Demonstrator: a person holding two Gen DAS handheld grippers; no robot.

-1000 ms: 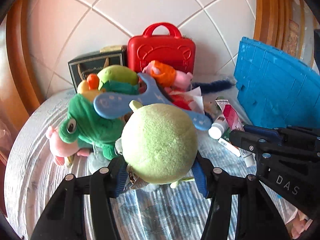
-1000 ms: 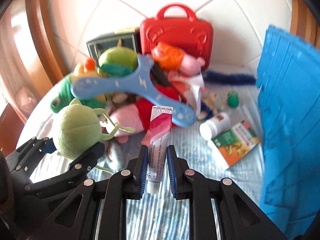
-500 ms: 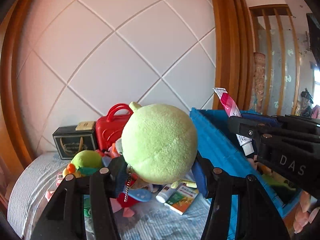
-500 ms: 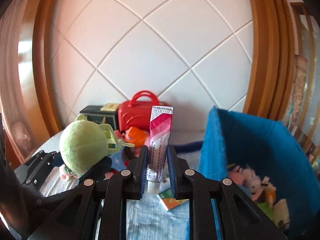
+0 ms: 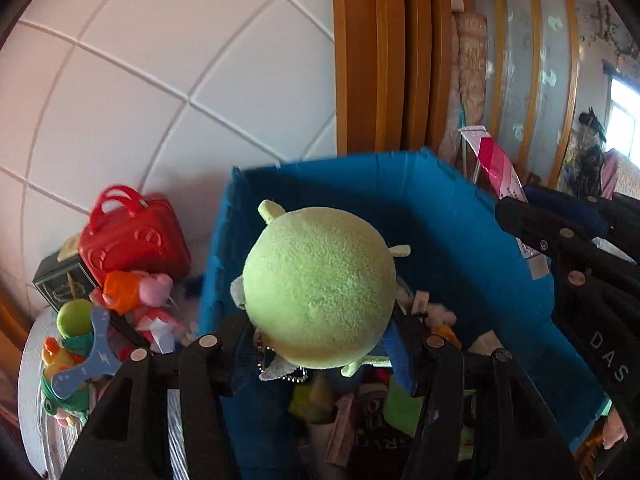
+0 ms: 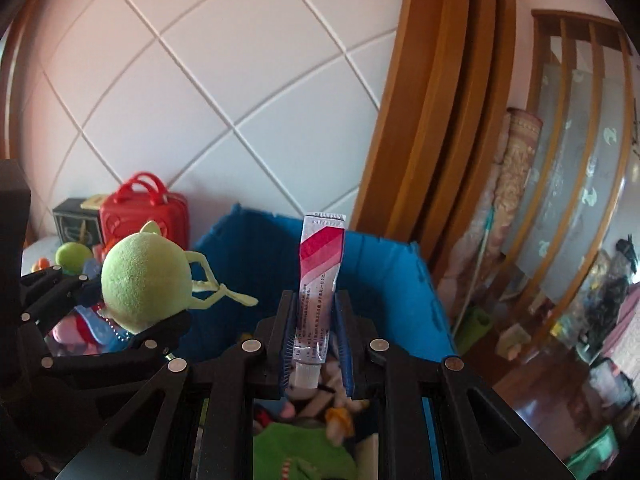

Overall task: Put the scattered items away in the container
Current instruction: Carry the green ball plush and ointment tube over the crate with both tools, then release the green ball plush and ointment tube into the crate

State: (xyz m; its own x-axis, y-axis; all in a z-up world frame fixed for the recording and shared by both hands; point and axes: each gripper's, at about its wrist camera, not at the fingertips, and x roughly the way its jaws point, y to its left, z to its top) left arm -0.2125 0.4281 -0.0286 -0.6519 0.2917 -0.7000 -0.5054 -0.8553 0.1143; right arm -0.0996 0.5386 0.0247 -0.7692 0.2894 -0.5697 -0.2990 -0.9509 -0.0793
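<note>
Green plush ball (image 5: 318,286) ×1, striped tube (image 6: 319,280) ×1, blue bin (image 5: 460,216) ×1

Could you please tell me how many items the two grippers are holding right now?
2: a round green plush toy in the left gripper, and a pink-striped tube in the right gripper, both over the blue bin.

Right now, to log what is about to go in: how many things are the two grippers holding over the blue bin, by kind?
Round pale-green plush toy in the left gripper: 1
Pink-and-white striped tube in the right gripper: 1
Total: 2, both above the blue fabric bin.
</note>
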